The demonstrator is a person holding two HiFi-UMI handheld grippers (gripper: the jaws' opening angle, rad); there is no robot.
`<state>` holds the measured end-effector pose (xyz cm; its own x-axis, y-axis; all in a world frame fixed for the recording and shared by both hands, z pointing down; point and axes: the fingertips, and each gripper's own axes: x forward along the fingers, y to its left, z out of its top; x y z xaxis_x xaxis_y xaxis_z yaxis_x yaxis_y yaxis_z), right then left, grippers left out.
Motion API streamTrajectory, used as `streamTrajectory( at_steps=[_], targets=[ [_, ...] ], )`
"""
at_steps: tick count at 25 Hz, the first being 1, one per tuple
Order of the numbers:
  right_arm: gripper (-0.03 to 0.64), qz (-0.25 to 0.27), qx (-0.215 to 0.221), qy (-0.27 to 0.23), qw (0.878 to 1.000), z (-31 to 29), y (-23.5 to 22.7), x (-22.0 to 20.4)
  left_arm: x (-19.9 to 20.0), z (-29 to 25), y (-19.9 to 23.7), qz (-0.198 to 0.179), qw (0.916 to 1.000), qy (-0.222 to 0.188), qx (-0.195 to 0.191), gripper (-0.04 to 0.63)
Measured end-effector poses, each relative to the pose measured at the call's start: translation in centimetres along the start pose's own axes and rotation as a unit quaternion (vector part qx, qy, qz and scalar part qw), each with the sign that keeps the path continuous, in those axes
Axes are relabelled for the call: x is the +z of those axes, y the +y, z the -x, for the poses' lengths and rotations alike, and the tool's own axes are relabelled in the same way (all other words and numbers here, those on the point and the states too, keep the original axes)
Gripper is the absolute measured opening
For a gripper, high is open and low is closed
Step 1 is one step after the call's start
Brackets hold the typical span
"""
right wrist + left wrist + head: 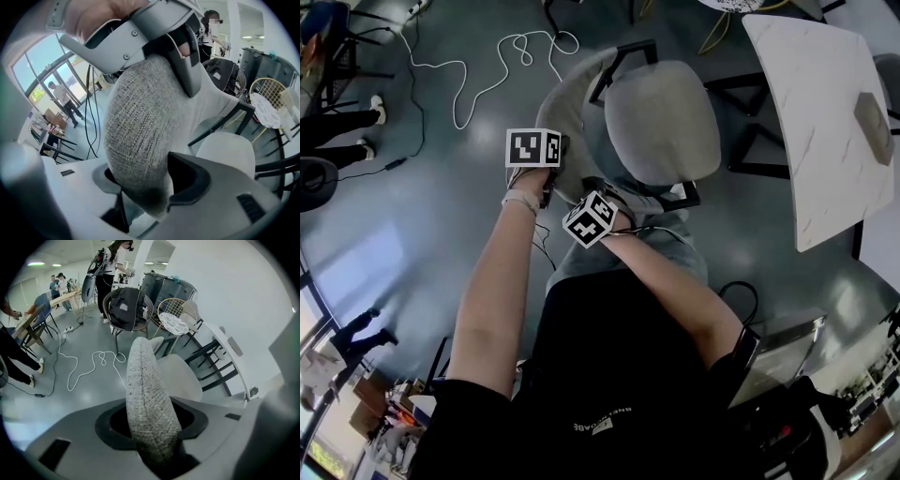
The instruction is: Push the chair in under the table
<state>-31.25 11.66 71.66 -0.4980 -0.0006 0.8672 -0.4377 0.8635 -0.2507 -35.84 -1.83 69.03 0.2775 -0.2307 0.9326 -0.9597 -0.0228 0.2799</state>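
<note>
white table point(811, 112) at the right of the head view. grey chair point(661, 122) pulled out just beside it, not yet tucked under. step in hand: taking hold of the fabric backrest point(147, 394) ahead of the push. left gripper point(154, 430) astride the top edge, seemingly clenched on it. right gripper point(140, 185) spread wide around the same edge, not gripping. next: close the right jaws on the fabric, then drive the chair toward the table, both grips level, legs kept straight.

Left hand-held gripper point(154, 451) pointing steeply down, jaws clamped; right hand-held gripper point(140, 197) alongside, jaws wide.
</note>
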Motion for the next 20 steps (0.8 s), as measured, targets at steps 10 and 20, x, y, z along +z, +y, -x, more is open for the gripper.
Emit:
streamTrajectory(
  at_steps=[10,20],
  targets=[
    [0.224,-0.019,0.001,-0.030,0.999,-0.9,-0.4,0.1,-0.3,-0.3,0.1,-0.052,0.9975,0.027,0.039,0.146],
    [0.222,-0.035,-0.003,-0.037,0.999,0.3,-0.8,-1.5,-0.9,-0.5,-1.6,-0.082,0.9932,0.042,0.071,0.139]
  ],
)
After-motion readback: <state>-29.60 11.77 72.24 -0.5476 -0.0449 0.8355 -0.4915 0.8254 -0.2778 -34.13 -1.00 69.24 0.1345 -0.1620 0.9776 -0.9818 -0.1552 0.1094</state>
